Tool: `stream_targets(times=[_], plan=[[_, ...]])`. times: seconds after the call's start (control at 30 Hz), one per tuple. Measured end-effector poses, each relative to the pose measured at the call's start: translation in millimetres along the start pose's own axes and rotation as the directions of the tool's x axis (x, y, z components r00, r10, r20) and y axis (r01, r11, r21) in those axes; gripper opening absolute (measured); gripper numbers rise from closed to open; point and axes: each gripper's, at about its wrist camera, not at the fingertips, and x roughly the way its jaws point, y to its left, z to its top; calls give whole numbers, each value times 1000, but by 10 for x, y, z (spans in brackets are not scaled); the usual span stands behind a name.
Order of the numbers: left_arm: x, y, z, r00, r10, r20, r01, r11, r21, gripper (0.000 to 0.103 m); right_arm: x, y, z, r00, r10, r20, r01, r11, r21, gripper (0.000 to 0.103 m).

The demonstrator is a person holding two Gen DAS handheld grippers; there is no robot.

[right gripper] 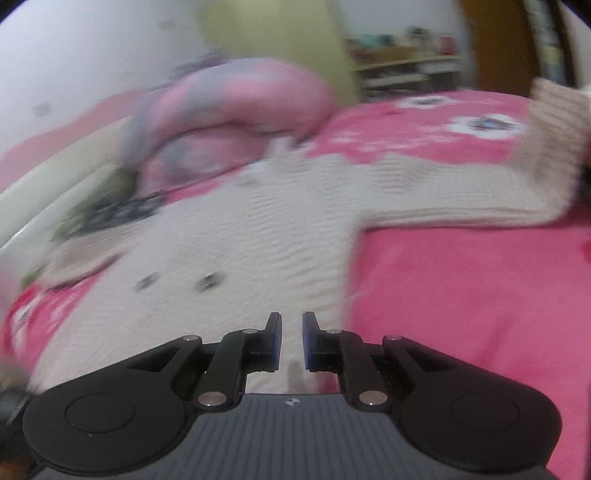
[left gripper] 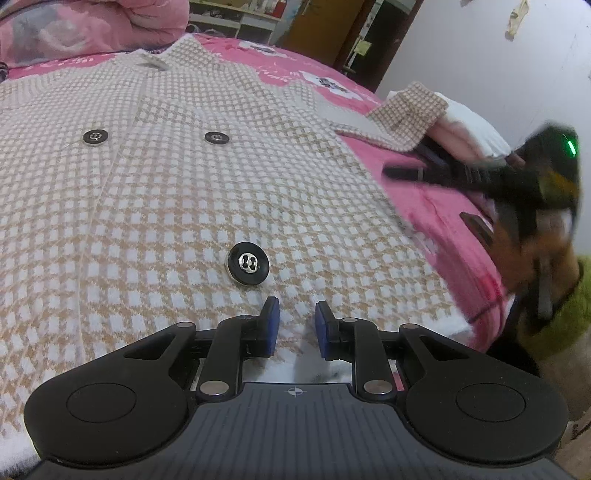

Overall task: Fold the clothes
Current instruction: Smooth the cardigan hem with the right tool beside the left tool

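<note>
1. We are holding the left claw (left gripper: 296, 319) low over the bottom hem of the cardigan (left gripper: 192, 177), its blue pads standing apart with knit showing in the gap but not pressed, so it is open and gripping nothing.
2. We are keeping the right claw (right gripper: 291, 339) just above the cardigan's lower side edge; its pads are nearly together with a thin gap, and we are seeing no cloth pinched there. The right wrist view is blurred, so finer detail is beyond us.
3. The cardigan is lying face up and spread flat on the bed (left gripper: 436, 206), which is wearing a pink flowered sheet. We are judging it laid out this way so the sides can be folded inward cleanly.
4. One sleeve (left gripper: 406, 110) is stretching out sideways, its cuff riding up on a small pile of folded things near the bed's edge.
5. The garment is showing a tan and white check knit, with big black buttons (left gripper: 248, 263) down the front and a pointed collar at the far end.
6. A bundled pink quilt (left gripper: 92, 26) is sitting beyond the collar.
</note>
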Motion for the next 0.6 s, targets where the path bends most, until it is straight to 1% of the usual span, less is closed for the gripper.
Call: stream_targets(times=[0.03,0.07,0.1,0.13,0.17,0.23,0.27,0.33,0.37,0.4,0.5,0.53,0.6], plan=[[-22,-10,-12,1000,-1,0,1,1000,-1,22,15,89,-106,999,40,-30,-41,998,-38,12],[-46,-15,-26,1000,-2,-2,2,1000,-3,22,48,168,-244,993,73,-91,-80,994,-72,12],[-76,-14,-46,1000,-3,-4,3,1000,-6,22,60,247,-418,981,99,-167,-118,987,-109,12],[-109,-7,-72,1000,-6,-7,6,1000,-10,22,-28,337,-588,978,109,-178,-139,976,-167,13],[-142,0,-98,1000,-9,-9,8,1000,-15,22,-136,407,-677,973,131,-190,-171,962,-212,14],[-204,17,-144,1000,-14,-15,13,1000,-24,22,-312,516,-768,944,190,-269,-262,927,-267,14],[-231,22,-158,1000,-14,-18,13,1000,-28,22,-376,566,-778,936,192,-296,-282,911,-302,14],[-290,23,-185,1000,-11,-25,11,999,-34,22,-474,662,-753,930,163,-331,-290,877,-384,14],[-321,17,-195,1000,-7,-29,6,999,-34,22,-497,695,-715,932,148,-330,-285,863,-417,14],[-352,4,-203,999,-1,-34,0,999,-32,22,-493,711,-656,940,154,-306,-280,860,-427,14],[-465,-49,-235,999,9,-32,-9,1000,-9,22,-458,747,-472,956,205,-211,-279,860,-428,16],[-503,-76,-251,1000,6,-26,-6,1000,1,22,-407,760,-426,958,219,-186,-279,864,-420,20],[-551,-110,-270,1000,-3,-12,4,1000,11,22,-237,795,-378,958,240,-155,-283,875,-393,22]])
